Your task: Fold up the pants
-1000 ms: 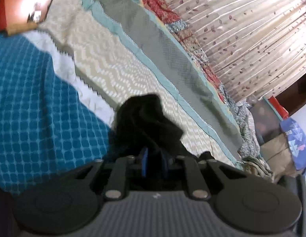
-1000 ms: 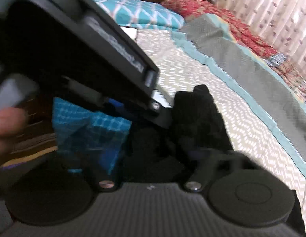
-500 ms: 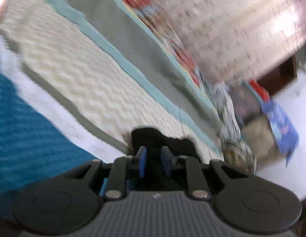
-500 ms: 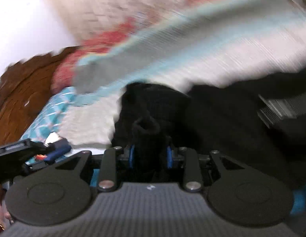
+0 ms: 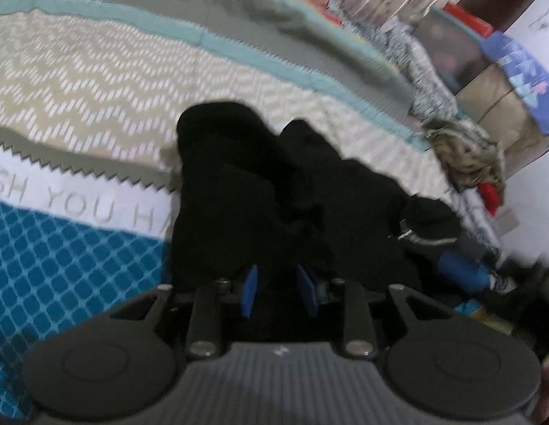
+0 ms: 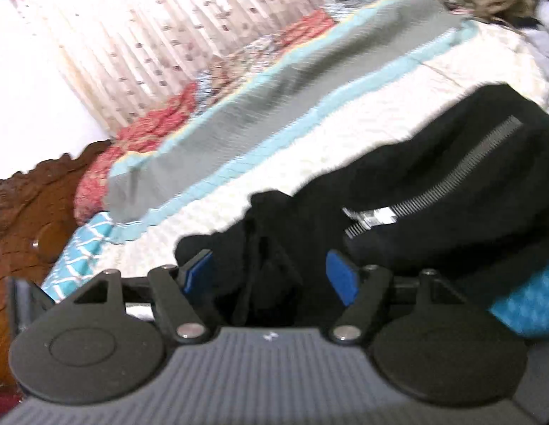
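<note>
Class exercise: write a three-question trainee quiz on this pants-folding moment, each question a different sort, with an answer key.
1. True or false: the left gripper has black pants fabric between its blue pads.
2. Which gripper's jaws stand wider apart? A) left B) right
3. Fill in: the pants lie on a ____ with a zigzag-patterned cover.

Key: 1 true; 2 B; 3 bed
</note>
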{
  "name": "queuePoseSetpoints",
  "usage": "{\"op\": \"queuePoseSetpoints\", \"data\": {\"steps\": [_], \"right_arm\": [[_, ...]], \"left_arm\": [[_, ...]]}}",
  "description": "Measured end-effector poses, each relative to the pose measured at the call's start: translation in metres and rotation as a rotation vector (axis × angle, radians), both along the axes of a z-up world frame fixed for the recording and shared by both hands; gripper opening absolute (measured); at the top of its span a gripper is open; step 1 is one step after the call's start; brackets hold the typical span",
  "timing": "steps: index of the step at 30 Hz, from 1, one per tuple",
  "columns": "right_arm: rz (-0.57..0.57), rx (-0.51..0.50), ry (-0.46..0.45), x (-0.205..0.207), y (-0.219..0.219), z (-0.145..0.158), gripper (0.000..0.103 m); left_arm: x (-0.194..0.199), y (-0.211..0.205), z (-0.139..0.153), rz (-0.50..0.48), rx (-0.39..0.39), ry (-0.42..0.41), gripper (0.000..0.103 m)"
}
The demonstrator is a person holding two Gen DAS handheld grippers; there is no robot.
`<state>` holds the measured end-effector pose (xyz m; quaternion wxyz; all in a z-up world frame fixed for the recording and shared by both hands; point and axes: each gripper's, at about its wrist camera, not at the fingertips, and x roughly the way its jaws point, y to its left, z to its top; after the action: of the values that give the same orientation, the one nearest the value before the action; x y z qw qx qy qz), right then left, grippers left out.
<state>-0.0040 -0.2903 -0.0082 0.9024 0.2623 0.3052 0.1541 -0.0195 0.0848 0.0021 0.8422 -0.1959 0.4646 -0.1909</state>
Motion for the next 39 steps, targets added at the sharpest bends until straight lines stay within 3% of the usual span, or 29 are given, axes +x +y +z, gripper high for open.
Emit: {"op": "queuePoseSetpoints", "data": {"steps": [4,8,9,10,11,12,14,16,18,20,21,22,24,27,29,32,36,39], "right_arm": [[0.128,-0.042,-0.036,0.037,0.023,-0.002,0.073],[0.243,-0.07,0.076,0.085,0.065,-0.032,0.071],[0.266,-0.088,0.11,0.087,0.073,-0.037,0.05],[0.267,-0.122,0.13,0.084,0.08,-0.042,0.036],[0.266,-0.141,0.119,0.076,0.082,-0.04,0.028],[0.276,-0.124,0.091,0.067,0.079,-0.033,0.013],[0.262,-0.121,0.011,0.05,0.073,-0.013,0.013],[0.224,-0.198,-0.112,0.032,0.076,0.005,0.013],[0.172,-0.287,-0.199,0.009,0.073,0.011,0.013],[0.098,-0.323,-0.135,0.013,0.066,-0.009,0.017],[0.067,-0.326,-0.058,0.021,0.06,-0.025,0.026],[0.054,-0.323,0.015,0.033,0.055,-0.043,0.028],[0.055,-0.254,0.011,0.039,0.04,-0.055,0.029],[0.045,-0.262,-0.021,0.037,0.039,-0.037,0.04],[0.025,-0.254,-0.099,0.027,0.032,-0.023,0.041],[0.027,-0.227,-0.131,0.022,0.02,-0.018,0.042],[0.099,-0.217,-0.104,0.059,0.036,-0.019,0.059],[0.111,-0.166,-0.034,0.094,0.041,-0.028,0.059]], "left_arm": [[-0.001,0.003,-0.002,0.018,0.005,0.013,0.026],[-0.004,-0.001,0.001,0.008,0.047,0.002,0.026],[-0.005,-0.001,0.002,0.008,0.054,-0.001,0.026],[-0.006,-0.002,0.005,0.009,0.066,-0.005,0.026],[-0.008,-0.001,0.006,0.009,0.069,-0.011,0.027],[-0.009,0.0,0.008,0.009,0.067,-0.017,0.027],[-0.012,0.003,0.014,0.011,0.037,-0.037,0.027],[-0.012,0.0,0.022,-0.005,0.013,-0.081,0.028],[-0.01,-0.011,0.027,-0.036,0.037,-0.11,0.033],[-0.006,-0.03,0.024,-0.083,0.123,-0.1,0.039],[-0.004,-0.04,0.02,-0.101,0.175,-0.087,0.039],[-0.003,-0.047,0.015,-0.12,0.218,-0.082,0.039],[-0.004,-0.052,0.014,-0.14,0.251,-0.107,0.04],[-0.007,-0.043,0.023,-0.135,0.213,-0.116,0.044],[-0.005,-0.033,0.032,-0.097,0.151,-0.13,0.045],[0.007,-0.013,0.047,-0.014,0.117,-0.168,0.047],[0.027,0.004,0.053,0.064,0.105,-0.17,0.046],[0.048,0.005,0.046,0.064,0.114,-0.169,0.044]]}}
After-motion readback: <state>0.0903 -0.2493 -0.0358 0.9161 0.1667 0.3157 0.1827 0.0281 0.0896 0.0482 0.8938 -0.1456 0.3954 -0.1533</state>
